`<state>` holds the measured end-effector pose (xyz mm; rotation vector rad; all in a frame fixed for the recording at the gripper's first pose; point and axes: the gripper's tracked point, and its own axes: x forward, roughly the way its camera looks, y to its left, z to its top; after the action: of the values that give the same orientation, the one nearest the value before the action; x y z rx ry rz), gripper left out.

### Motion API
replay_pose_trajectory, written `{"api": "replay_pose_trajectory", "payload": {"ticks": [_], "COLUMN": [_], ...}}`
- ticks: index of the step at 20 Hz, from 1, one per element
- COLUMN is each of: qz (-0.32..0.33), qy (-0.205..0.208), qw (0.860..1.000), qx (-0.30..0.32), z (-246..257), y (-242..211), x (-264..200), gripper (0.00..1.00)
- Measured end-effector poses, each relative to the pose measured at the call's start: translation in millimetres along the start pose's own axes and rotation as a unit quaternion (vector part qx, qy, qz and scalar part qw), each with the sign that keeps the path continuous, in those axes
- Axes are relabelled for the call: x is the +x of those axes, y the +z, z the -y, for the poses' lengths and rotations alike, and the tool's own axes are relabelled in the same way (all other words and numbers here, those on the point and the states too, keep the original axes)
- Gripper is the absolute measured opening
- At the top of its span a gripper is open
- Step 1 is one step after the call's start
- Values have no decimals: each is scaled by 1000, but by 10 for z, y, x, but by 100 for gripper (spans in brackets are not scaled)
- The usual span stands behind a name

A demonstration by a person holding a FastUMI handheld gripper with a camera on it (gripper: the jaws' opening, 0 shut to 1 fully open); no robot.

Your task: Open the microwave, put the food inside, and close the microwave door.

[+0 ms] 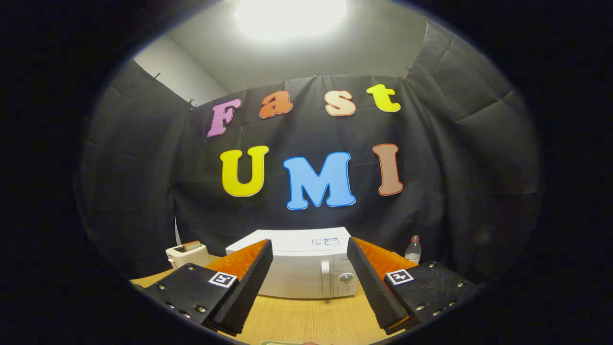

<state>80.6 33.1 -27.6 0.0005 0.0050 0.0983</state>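
Note:
A white microwave stands on the wooden table straight ahead, beyond my fingers, with its door shut. Its vertical handle and a round knob sit on the right part of its front. My gripper is open, with nothing between its black ribbed pads. The fingers frame the microwave from some distance and touch nothing. A thin pale edge of something shows at the table's near end, too little of it to tell what it is.
A cream toaster with a piece of bread in its slot stands left of the microwave. A clear plastic bottle stands to the right, behind my right finger. Black cloth walls close the booth behind and at both sides.

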Motion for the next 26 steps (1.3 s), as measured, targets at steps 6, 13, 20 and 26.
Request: {"api": "replay_pose_trajectory", "payload": {"ticks": [6, 13, 20, 26], "qz": [-29, -75, -120, -155], "qy": [11, 12, 5, 1], "qw": [1000, 997, 993, 988], "qx": [6, 7, 1, -12], "z": [119, 241, 353, 384], "y": [-380, -957, -1550, -1970], "x": [539, 1162, 1660, 1896], "gripper": [98, 98, 98, 87]}}
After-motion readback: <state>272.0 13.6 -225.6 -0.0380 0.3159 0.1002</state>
